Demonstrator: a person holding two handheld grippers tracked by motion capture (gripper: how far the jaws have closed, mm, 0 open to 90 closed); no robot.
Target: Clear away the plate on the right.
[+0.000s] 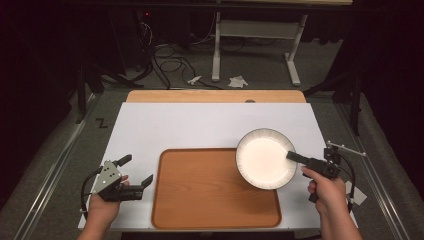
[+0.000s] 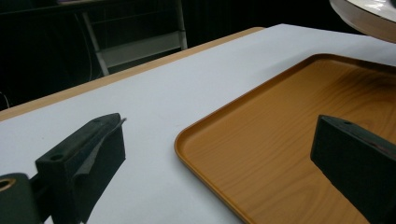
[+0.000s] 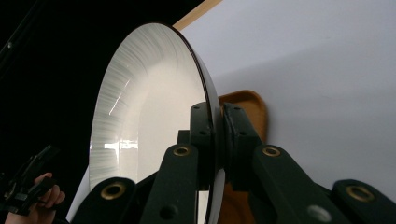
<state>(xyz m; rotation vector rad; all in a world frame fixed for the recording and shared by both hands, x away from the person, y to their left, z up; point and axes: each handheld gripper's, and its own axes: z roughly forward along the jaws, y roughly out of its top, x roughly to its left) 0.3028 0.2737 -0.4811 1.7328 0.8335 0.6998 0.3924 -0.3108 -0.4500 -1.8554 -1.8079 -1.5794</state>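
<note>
On the white-covered worktop [image 1: 200, 125], the rounded wooden tray [image 1: 200, 200] at lower centre lies bare, while the round white dark-rimmed plate [image 1: 265, 157] overhangs its upper-right corner, clamped by its rim in the right tool [image 1: 296, 157]; the left tool [image 1: 134, 172] at lower left gapes empty, so I judge setting-down remains
</note>
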